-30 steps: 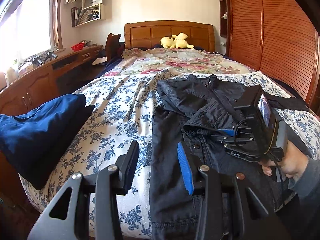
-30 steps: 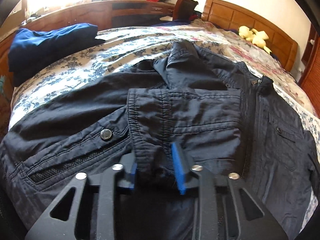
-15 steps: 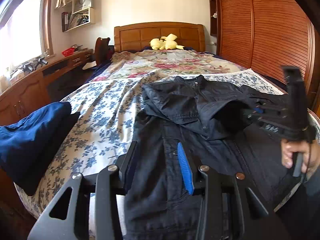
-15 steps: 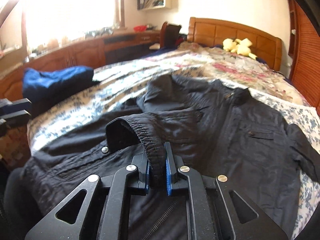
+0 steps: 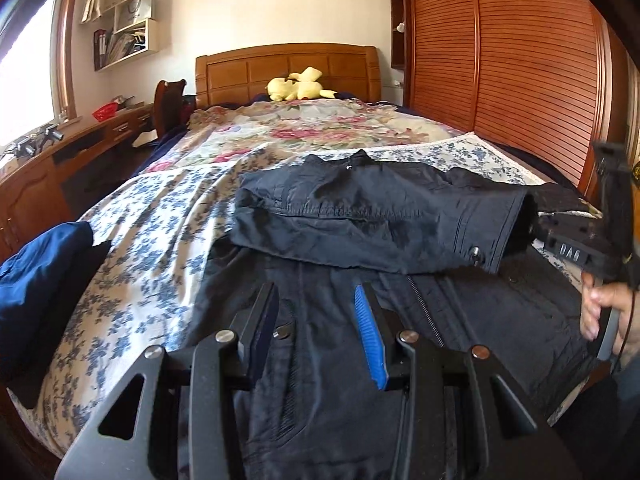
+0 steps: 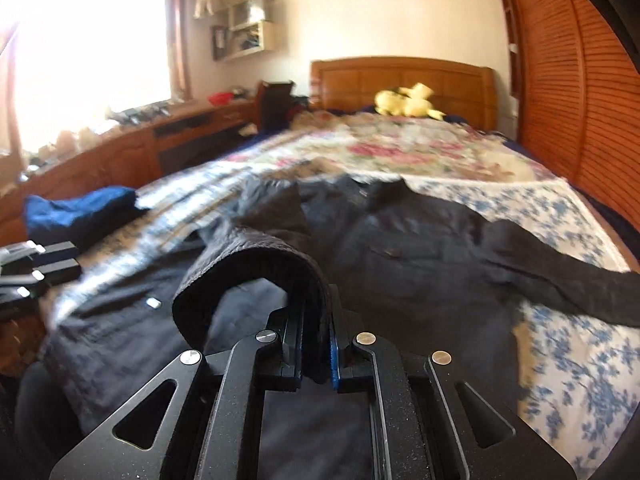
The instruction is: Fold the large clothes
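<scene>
Dark jacket (image 5: 360,320) lies spread front-up on the blue-flowered bedspread (image 5: 152,248), its zip running toward the foot of the bed. At the far left a folded blue garment (image 5: 36,280) sits on the bed's edge, well apart from the jacket. The left gripper (image 5: 316,320) hovers over the jacket's lower front with its jaws parted and nothing between them. One sleeve (image 5: 380,220) is drawn across the chest toward the right. There the right gripper (image 6: 318,344) has its pads clamped on the sleeve's cuff (image 6: 256,272), which arches up off the jacket body. At the right edge of the left view, a hand (image 5: 608,316) grips that tool's handle. A yellow plush toy (image 5: 298,85) rests by the headboard.
</scene>
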`<state>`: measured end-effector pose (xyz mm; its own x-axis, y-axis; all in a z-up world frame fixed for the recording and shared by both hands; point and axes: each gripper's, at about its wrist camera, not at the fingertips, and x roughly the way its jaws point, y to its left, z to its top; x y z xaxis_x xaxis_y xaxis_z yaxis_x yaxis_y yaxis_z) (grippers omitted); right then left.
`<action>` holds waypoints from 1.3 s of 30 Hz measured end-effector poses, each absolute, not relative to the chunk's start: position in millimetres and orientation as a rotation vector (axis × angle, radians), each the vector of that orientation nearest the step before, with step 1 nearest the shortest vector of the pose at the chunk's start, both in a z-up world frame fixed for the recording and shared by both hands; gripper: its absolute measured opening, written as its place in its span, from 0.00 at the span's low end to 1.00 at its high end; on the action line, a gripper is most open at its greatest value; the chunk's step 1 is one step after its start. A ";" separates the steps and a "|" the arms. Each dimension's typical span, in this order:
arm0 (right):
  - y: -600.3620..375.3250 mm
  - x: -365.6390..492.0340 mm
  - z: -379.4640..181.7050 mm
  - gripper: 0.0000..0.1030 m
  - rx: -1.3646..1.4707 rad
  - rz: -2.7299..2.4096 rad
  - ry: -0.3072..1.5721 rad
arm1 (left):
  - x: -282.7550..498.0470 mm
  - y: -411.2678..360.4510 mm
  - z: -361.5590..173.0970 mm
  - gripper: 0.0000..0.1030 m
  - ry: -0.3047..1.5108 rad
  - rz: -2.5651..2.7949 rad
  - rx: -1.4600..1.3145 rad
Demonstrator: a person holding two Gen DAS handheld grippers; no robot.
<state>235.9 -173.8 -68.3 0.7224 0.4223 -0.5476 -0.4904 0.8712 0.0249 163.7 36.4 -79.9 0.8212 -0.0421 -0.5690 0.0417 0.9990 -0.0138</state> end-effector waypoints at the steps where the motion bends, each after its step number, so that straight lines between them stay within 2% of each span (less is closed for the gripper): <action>1: -177.2 238.9 -71.7 0.06 -0.127 0.497 0.588 | 168.5 34.2 -81.1 0.38 0.606 -0.051 -0.003; 8: -194.9 261.1 -101.8 0.09 -0.107 0.442 0.696 | 211.4 19.4 -93.3 0.38 0.606 -0.088 -0.006; 11: -201.0 261.2 -101.8 0.19 -0.112 0.419 0.695 | 232.4 14.8 -99.7 0.38 0.604 -0.103 -0.004; 13: -204.1 258.4 -100.3 0.39 -0.119 0.398 0.684 | 244.1 12.6 -104.1 0.38 0.604 -0.114 -0.007; 19: -218.2 252.6 -92.9 0.47 -0.102 0.395 0.650 | 269.9 8.8 -119.2 0.38 0.600 -0.132 0.000; 39: -228.4 261.7 -68.5 0.49 -0.221 0.248 0.585 | 273.4 9.1 -140.8 0.38 0.606 -0.173 -0.014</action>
